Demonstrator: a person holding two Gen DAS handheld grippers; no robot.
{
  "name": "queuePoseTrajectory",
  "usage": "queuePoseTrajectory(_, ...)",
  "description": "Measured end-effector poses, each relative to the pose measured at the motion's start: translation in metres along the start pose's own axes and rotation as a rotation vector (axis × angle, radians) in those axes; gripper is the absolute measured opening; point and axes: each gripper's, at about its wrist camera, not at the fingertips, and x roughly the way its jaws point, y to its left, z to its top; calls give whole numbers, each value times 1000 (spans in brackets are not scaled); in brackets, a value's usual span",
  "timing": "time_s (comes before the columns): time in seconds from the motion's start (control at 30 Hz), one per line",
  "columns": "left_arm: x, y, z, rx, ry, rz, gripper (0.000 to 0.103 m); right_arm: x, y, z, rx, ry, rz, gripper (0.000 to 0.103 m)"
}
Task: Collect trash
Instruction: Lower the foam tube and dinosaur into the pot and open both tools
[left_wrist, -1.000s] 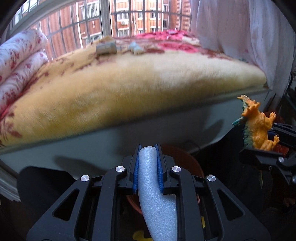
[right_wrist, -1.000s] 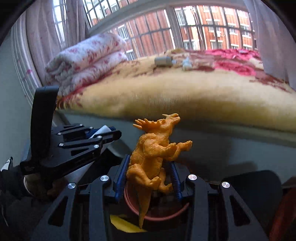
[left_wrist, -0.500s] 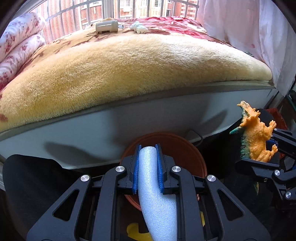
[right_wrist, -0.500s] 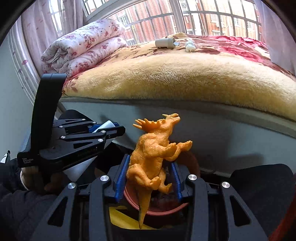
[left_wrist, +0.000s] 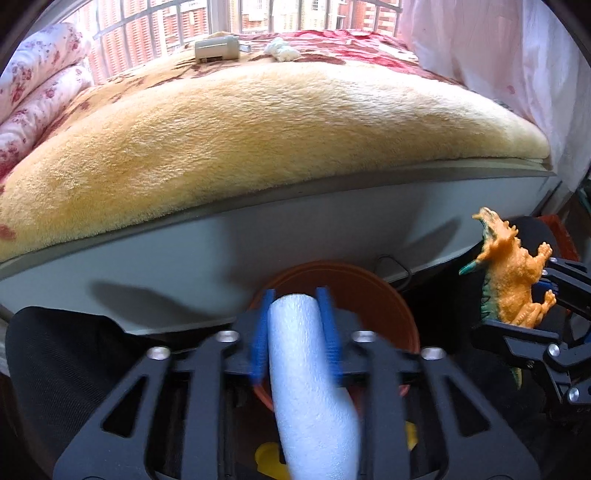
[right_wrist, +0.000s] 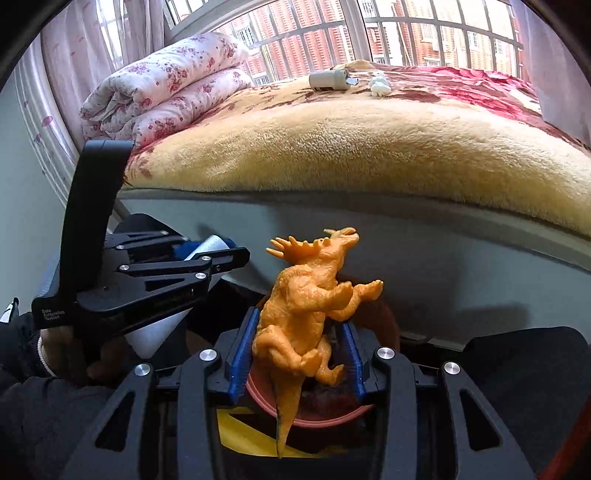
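Observation:
My left gripper (left_wrist: 295, 306) holds a white foam tube (left_wrist: 306, 384) above a reddish-brown bucket (left_wrist: 384, 295) beside the bed; its blue pads (left_wrist: 258, 332) have spread slightly and look blurred. It also shows in the right wrist view (right_wrist: 221, 254). My right gripper (right_wrist: 299, 332) is shut on an orange toy dinosaur (right_wrist: 306, 310), held over the same bucket (right_wrist: 332, 413). The dinosaur also shows at the right of the left wrist view (left_wrist: 513, 280). A grey cylinder (left_wrist: 216, 48) and a white crumpled scrap (left_wrist: 282, 53) lie far back on the bed.
A bed with a fluffy yellow blanket (left_wrist: 258, 140) and white frame (left_wrist: 184, 266) stands straight ahead. Folded floral quilts (right_wrist: 166, 96) sit at its left end by the barred window. A white curtain (left_wrist: 517, 62) hangs at right. Something yellow (left_wrist: 271, 461) lies under the bucket.
Both grippers have tilted down and moved closer to the bucket. The left gripper's pads have spread a little around the foam tube. The dinosaur stays gripped.

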Motion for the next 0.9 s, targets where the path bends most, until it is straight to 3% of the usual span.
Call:
queuePoseTrajectory(0.03, 1, 2, 0, -13, 3, 7, 82, 2, -2, 0, 3, 5, -8, 60)
queuePoseTrajectory(0.07, 0, 5, 0, -32, -6, 8, 88, 3, -3, 1, 5, 4, -21, 63)
queuePoseTrajectory(0.3, -1, 20, -3, -105, -15, -39, 88, -9, -14, -1, 34, -33, -51, 63)
queuePoseTrajectory(0.57, -8, 15, -3, -94, -36, -34, 88, -22, -22, -4, 67, -75, -61, 64)
queuePoseTrajectory(0.83, -20, 16, -1, -103, -68, -31, 90, -37, -21, 2, 43, -134, -98, 79)
queuePoseTrajectory(0.9, -25, 17, 1, -104, -84, -33, 90, -45, -20, 7, 31, -159, -116, 87)
